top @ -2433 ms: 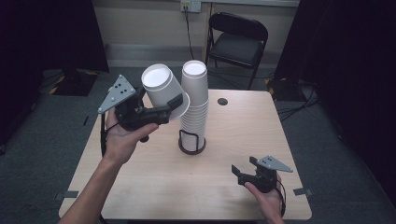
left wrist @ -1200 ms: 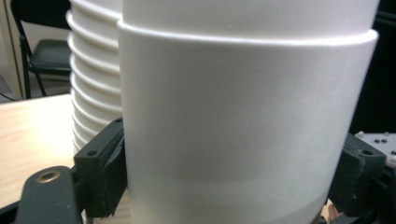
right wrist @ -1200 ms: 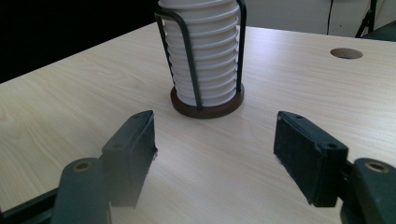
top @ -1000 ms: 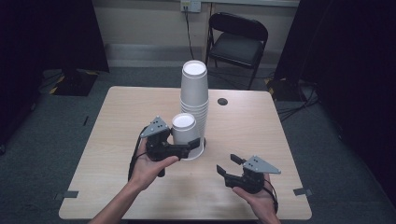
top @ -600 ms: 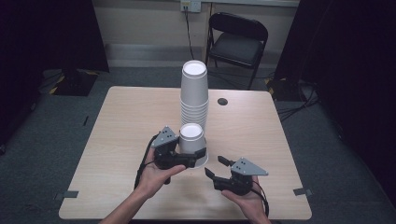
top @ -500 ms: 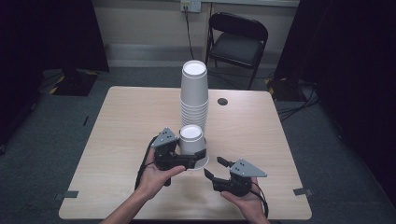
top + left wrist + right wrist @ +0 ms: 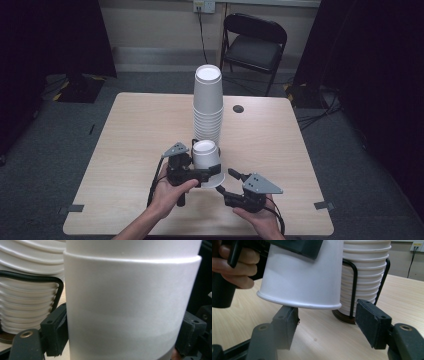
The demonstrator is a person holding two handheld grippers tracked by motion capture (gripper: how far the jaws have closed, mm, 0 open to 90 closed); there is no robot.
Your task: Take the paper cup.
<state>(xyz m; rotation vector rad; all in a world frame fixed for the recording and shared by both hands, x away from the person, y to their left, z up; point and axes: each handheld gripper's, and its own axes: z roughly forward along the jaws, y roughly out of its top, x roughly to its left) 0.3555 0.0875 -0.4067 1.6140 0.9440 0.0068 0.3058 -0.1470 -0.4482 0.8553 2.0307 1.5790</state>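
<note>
A white paper cup hangs upside down just above the table, and my left gripper is shut on its sides. Behind it rises a tall stack of cups in a black wire holder. My right gripper lies low at the cup's right with its jaws apart. They have just been closing a little. The cup's rim hovers over its left pad and no pad presses on anything.
The wooden table has a small dark round disc at the back right of the stack. A black folding chair stands behind the table. Cables run along the floor at the right.
My left gripper has brought the cup down from beside the stack's top to the table's front. My right gripper has slid left toward the cup.
</note>
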